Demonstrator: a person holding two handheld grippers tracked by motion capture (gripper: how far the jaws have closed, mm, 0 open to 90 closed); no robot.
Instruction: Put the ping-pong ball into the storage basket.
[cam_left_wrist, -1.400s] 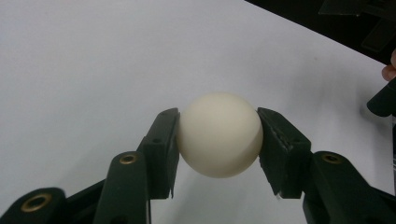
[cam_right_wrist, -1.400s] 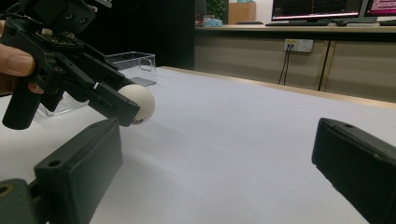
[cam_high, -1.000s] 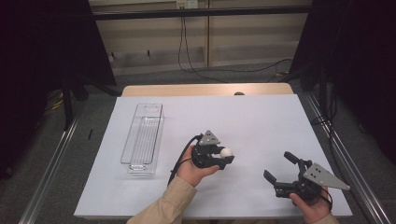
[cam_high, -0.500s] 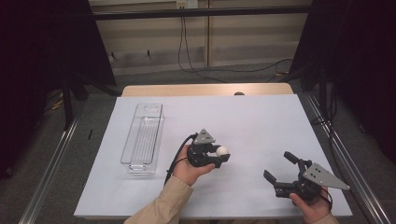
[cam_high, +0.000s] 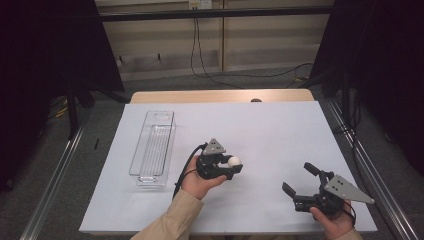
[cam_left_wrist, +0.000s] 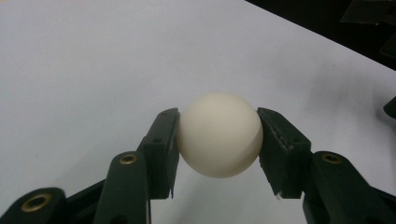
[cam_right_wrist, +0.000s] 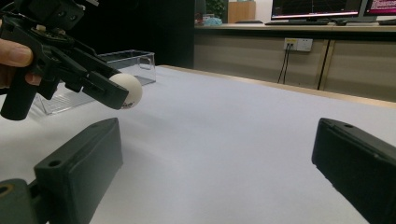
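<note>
Risk is sitting mostly in that pinch: the left hand-held gripper (cam_high: 231, 167) is squeezing a small, smooth, cream-white ball (cam_high: 234, 161) between its two black jaws, and only a narrow strip of each pad is touching the round sides. To my eye, a smooth sphere held like that could be squirting out forward if the hand is tilting or easing its squeeze, then rolling across the white surface (cam_high: 280, 130) and off an edge. The ball is looking matt, unmarked and evenly round in the left gripper view (cam_left_wrist: 219, 134), hanging just above the surface near the middle, to the right of the long clear plastic tray (cam_high: 152, 147). The tray is lying empty at the left. The right hand-held gripper (cam_high: 299, 181) is resting near the right corner, jaws spread wide with nothing between them.
</note>
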